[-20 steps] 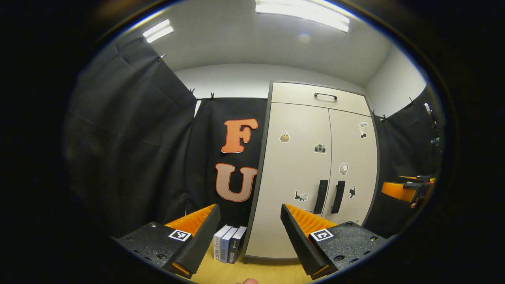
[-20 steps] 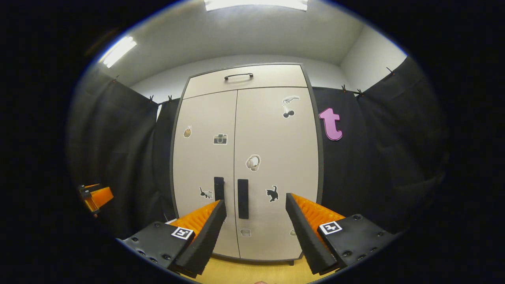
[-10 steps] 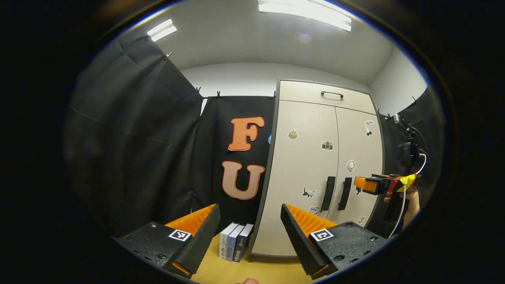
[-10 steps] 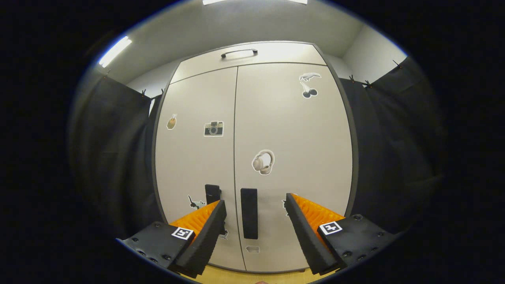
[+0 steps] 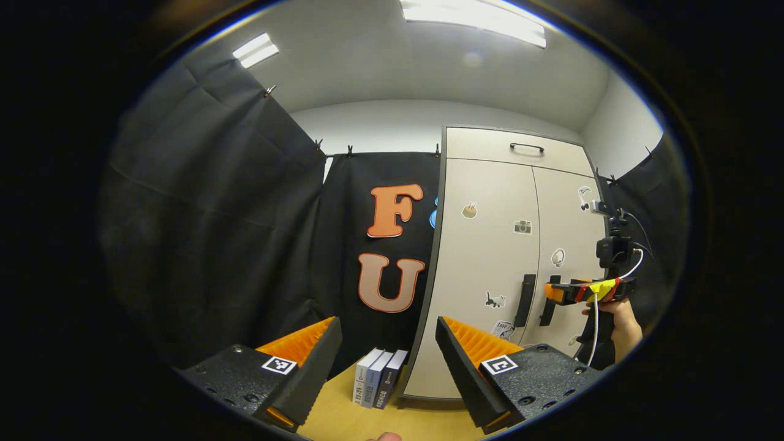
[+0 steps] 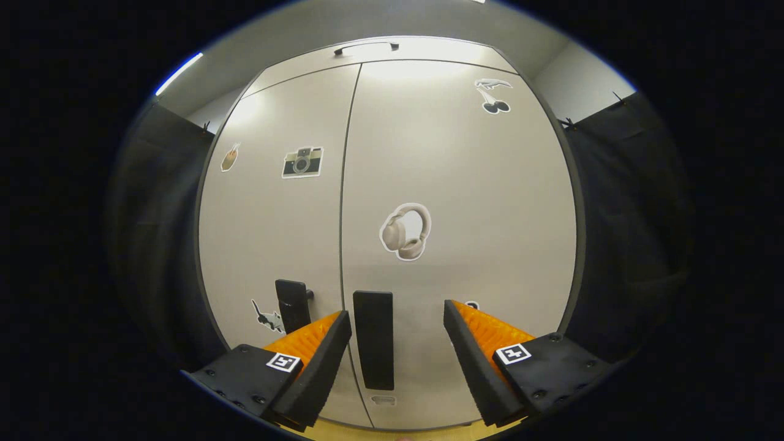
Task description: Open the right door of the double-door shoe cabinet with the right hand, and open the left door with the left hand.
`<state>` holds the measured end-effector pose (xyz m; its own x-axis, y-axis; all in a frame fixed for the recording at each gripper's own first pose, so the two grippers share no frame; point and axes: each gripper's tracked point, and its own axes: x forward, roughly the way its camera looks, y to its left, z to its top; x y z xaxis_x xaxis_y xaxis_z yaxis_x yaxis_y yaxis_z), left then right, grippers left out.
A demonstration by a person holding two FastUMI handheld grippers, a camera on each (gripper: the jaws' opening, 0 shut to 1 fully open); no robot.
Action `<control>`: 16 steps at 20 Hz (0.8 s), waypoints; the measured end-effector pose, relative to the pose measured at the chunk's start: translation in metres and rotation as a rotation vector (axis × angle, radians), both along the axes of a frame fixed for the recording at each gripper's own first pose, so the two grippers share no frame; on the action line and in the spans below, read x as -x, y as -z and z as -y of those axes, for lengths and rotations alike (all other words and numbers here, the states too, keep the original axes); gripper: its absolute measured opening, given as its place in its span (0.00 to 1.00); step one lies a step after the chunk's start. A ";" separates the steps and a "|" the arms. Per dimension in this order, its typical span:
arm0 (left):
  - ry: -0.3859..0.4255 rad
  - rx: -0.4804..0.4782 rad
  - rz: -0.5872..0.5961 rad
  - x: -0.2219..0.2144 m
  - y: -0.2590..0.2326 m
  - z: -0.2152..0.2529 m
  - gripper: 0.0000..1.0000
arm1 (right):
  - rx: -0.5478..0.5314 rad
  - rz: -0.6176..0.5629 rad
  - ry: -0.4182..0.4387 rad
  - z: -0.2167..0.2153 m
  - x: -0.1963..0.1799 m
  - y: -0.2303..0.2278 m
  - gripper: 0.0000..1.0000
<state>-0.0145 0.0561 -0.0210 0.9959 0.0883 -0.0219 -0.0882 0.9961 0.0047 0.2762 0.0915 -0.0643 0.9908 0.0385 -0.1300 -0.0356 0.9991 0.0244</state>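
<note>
- Black cloth [image 5: 214,233] hangs round the booth under a white ceiling with strip lights [image 5: 471,15]; a yellowish wooden floor [image 5: 343,416] runs up to the foot of the shoe cabinet [image 5: 490,153].
- Both cabinet doors are shut; the left door [image 6: 269,245] and right door [image 6: 465,184] meet at a vertical seam, and each stands taller than it is wide.
- Two dark bar handles stand upright on either side of that seam, low on the doors: the left handle [image 6: 292,304] and the right handle [image 6: 373,340]; their long axes run up and down.
- Above the doors sits a drawer front with a horizontal handle [image 5: 527,147].
- Stickers dot the doors, among them a camera [image 6: 302,162], headphones [image 6: 404,231] and cherries [image 6: 493,105].
- The right gripper [image 6: 397,352] is spread wide, close to the right door; the right handle lies between its fingers in the right gripper view, nearer the left finger, but contact cannot be told.
- In the left gripper view a hand [image 5: 621,318] holds that gripper level at handle height.
- The left gripper [image 5: 389,355] is also spread apart, holding nothing, well back from the cabinet and aimed left of it.
- Three books [image 5: 378,386] stand upright on the floor just beside the cabinet's left side.
</note>
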 end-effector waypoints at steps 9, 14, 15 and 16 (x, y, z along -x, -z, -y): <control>-0.004 0.010 -0.027 -0.011 0.016 -0.002 0.94 | 0.037 0.012 0.067 0.006 -0.014 0.012 0.93; 0.010 0.022 -0.023 -0.013 0.018 -0.001 0.94 | 0.026 0.018 0.057 -0.002 -0.014 0.013 0.86; 0.010 0.022 -0.021 -0.014 0.018 -0.003 0.94 | 0.038 0.015 0.058 -0.004 -0.014 0.015 0.83; 0.010 0.021 -0.017 -0.013 0.018 -0.004 0.94 | 0.040 0.014 0.047 -0.008 -0.012 0.015 0.73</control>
<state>-0.0015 0.0597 -0.0386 0.9961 0.0779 -0.0409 -0.0785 0.9968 -0.0148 0.2885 0.0998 -0.0791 0.9931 -0.0132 -0.1163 0.0115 0.9998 -0.0157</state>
